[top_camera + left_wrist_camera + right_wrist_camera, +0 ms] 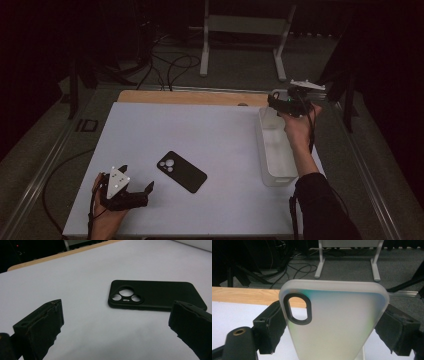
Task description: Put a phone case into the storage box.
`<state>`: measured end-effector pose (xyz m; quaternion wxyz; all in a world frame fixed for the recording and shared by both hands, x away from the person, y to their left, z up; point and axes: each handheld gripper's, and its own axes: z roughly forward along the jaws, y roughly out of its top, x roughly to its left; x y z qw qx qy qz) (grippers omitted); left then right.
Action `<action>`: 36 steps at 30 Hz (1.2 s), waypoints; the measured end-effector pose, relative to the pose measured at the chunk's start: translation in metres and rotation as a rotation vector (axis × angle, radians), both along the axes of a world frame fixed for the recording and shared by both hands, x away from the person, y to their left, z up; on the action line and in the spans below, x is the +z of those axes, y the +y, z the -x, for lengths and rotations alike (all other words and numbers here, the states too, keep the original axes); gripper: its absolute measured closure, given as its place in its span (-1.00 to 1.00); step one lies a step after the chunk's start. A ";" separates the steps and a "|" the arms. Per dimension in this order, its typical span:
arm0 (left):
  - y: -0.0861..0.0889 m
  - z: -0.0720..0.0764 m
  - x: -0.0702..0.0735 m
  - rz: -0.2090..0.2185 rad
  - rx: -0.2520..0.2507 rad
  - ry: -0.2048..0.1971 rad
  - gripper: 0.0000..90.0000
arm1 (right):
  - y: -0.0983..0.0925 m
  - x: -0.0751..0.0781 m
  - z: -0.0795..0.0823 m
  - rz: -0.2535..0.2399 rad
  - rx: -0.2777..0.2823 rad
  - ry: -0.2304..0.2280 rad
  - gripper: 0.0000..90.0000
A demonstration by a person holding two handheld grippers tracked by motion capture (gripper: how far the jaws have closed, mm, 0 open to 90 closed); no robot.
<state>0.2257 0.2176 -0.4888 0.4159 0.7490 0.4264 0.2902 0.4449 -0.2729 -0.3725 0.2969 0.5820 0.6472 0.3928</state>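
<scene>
Black phone case (182, 171) is seen lying flat on the white table (210, 135) from above, just beside the left gripper (136, 186). Along that gripper's view, jaws are spread wide, nothing between. Along the right gripper (334, 322), a frosted case (334, 320) is clamped upright.

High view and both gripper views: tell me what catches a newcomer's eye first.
The frosted translucent phone case clamped across its width in the right hand-held gripper, above the far end of the clear bin. Next, the black phone case lying camera-cutouts up mid-table, just ahead of the open left hand-held gripper.
</scene>
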 end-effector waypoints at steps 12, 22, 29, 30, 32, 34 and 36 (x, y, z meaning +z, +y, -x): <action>0.000 0.000 0.001 0.003 -0.001 -0.005 -0.99 | 0.001 -0.016 -0.013 0.003 -0.026 0.039 -0.64; 0.001 0.001 0.000 0.004 0.000 -0.004 -0.99 | 0.003 -0.031 -0.023 0.026 -0.038 0.071 -0.64; 0.001 0.001 -0.001 0.001 -0.002 0.000 -0.99 | 0.003 -0.041 -0.028 0.032 -0.040 0.096 -0.64; 0.001 0.001 -0.001 0.000 -0.002 -0.001 -0.99 | 0.004 -0.043 -0.028 0.037 -0.040 0.100 -0.64; 0.001 0.001 -0.001 0.003 -0.001 -0.003 -0.99 | 0.005 -0.046 -0.028 0.044 -0.037 0.108 -0.64; 0.001 0.001 -0.001 0.004 0.000 -0.003 -0.99 | 0.006 -0.048 -0.028 0.045 -0.034 0.114 -0.64; 0.001 0.001 -0.001 0.002 0.000 -0.001 -0.99 | 0.006 -0.050 -0.029 0.045 -0.035 0.119 -0.64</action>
